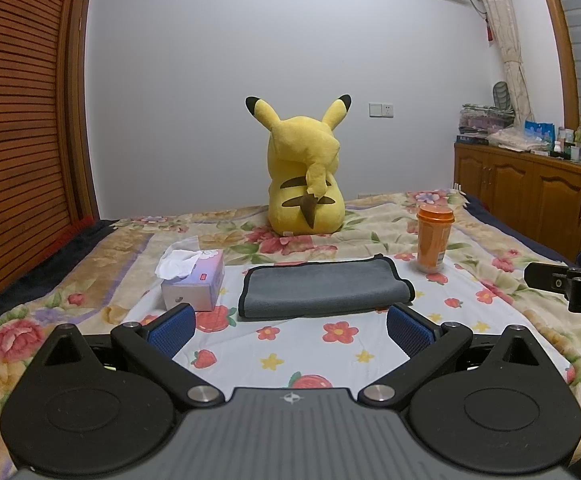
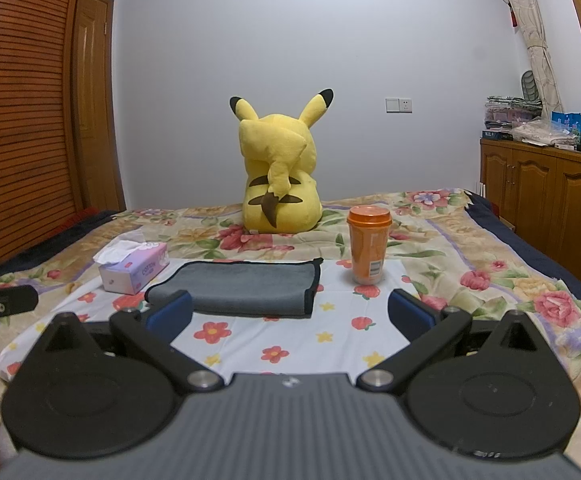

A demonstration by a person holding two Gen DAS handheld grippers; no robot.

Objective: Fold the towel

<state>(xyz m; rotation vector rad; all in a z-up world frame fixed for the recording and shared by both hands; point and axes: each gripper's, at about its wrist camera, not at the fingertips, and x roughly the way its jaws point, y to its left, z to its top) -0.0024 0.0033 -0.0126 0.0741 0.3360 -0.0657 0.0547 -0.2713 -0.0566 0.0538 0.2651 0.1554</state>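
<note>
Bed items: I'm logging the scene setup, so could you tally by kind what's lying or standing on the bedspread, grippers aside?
Grey towel: 1
Tissue box: 1
Orange cup with lid: 1
Yellow plush toy: 1
Total: 4

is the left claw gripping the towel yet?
No: the left claw hangs open short of the grey towel, both blue pads clear of it.

Pikachu plush [image 1: 304, 172], tissue box [image 1: 192, 280], orange cup [image 1: 434, 238]
</note>
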